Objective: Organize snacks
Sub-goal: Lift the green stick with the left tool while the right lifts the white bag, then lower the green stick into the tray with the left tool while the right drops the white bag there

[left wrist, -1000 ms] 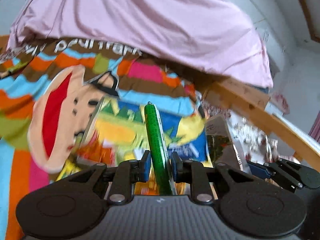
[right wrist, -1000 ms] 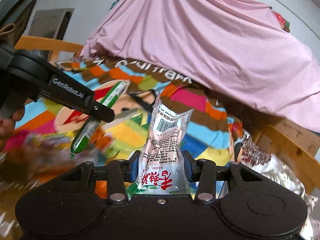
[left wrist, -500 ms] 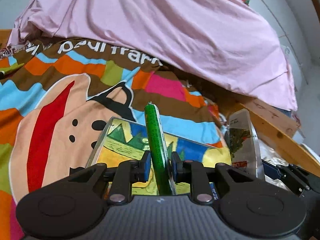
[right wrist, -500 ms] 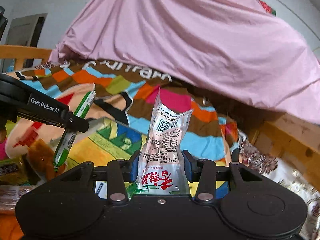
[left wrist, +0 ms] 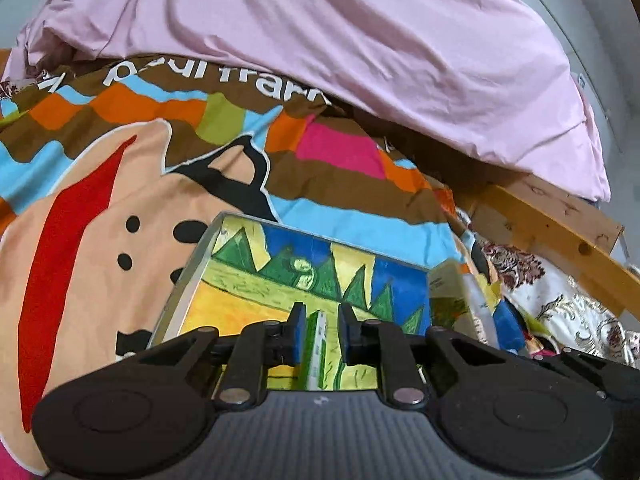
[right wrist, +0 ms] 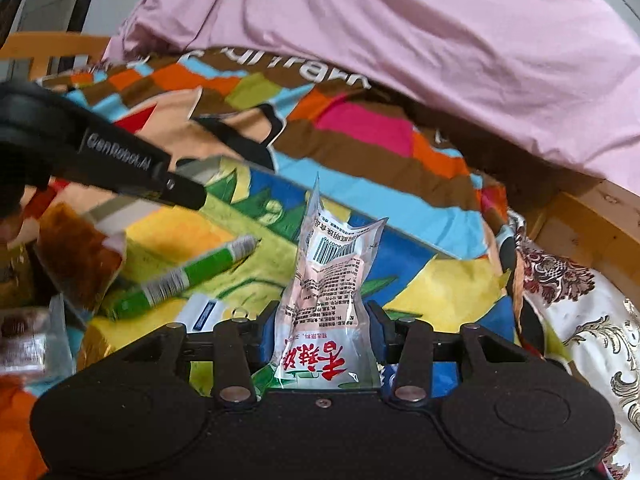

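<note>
My left gripper point(left wrist: 321, 330) is open above a clear tray point(left wrist: 188, 276) with a colourful picture bottom. A green sausage stick point(right wrist: 188, 276) lies loose in the tray below it; a part of it shows between the left fingers point(left wrist: 318, 354). The left gripper also shows in the right wrist view point(right wrist: 184, 194). My right gripper point(right wrist: 322, 330) has its jaws parted around a pink-and-clear snack pouch point(right wrist: 332, 276) with a barcode, which stands upright between them over the tray; the pouch also shows at the right of the left wrist view point(left wrist: 452, 296).
The tray rests on a striped cartoon bedspread point(left wrist: 100, 208). A pink sheet point(left wrist: 320, 40) is heaped behind. A wooden bed rail point(left wrist: 560, 236) runs at the right. A brown snack packet point(right wrist: 76, 256) and other wrapped snacks point(right wrist: 24, 336) lie at the tray's left.
My left gripper has opened and the green sausage stick has dropped flat into the tray. Both grippers have moved lower over the tray. The right jaws have widened around the pouch.
</note>
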`<state>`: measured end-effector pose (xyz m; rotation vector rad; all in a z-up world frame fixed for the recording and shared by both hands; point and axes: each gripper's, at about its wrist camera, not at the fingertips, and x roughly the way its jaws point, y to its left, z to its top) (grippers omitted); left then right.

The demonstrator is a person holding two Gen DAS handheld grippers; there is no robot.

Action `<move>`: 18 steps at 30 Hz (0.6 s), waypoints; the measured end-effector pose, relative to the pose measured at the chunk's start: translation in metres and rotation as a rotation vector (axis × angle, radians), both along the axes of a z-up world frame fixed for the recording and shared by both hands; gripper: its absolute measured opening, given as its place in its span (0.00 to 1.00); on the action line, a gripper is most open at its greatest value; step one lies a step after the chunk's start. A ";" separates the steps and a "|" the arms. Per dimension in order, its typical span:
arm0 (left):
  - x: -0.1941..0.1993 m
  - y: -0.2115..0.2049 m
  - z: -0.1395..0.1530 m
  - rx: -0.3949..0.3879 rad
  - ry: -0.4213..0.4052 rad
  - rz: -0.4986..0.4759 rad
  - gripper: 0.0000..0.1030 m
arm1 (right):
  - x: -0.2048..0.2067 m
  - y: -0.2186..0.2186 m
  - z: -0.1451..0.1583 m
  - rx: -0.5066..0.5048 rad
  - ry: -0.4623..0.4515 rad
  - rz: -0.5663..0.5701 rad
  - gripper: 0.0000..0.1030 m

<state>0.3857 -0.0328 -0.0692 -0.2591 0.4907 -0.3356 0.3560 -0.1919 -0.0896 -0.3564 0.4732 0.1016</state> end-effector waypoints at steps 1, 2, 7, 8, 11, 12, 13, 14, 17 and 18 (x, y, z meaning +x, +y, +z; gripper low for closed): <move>0.000 -0.001 -0.001 0.011 0.001 0.002 0.18 | -0.001 0.001 -0.001 -0.004 0.003 -0.004 0.46; 0.000 -0.002 -0.001 0.017 0.001 0.003 0.19 | -0.001 0.001 -0.002 -0.005 0.006 -0.008 0.47; -0.002 -0.001 0.000 0.002 0.014 0.005 0.25 | 0.000 -0.008 0.003 0.060 0.027 -0.039 0.63; -0.002 -0.001 0.001 0.005 0.014 0.006 0.31 | -0.001 -0.010 0.005 0.076 0.031 -0.043 0.63; -0.004 -0.001 0.004 -0.007 0.024 0.003 0.41 | -0.005 -0.015 0.012 0.108 0.022 -0.055 0.64; -0.005 -0.001 0.005 -0.010 0.026 0.001 0.42 | -0.007 -0.016 0.015 0.112 0.014 -0.059 0.67; -0.007 -0.001 0.007 -0.009 0.026 0.001 0.47 | -0.010 -0.018 0.019 0.119 0.004 -0.063 0.71; -0.009 -0.002 0.010 -0.006 0.022 0.002 0.54 | -0.013 -0.019 0.024 0.130 -0.009 -0.068 0.73; -0.018 -0.002 0.020 -0.006 0.000 0.010 0.74 | -0.024 -0.025 0.039 0.170 -0.043 -0.084 0.81; -0.021 -0.001 0.024 -0.009 -0.007 0.016 0.78 | -0.029 -0.027 0.044 0.182 -0.054 -0.089 0.84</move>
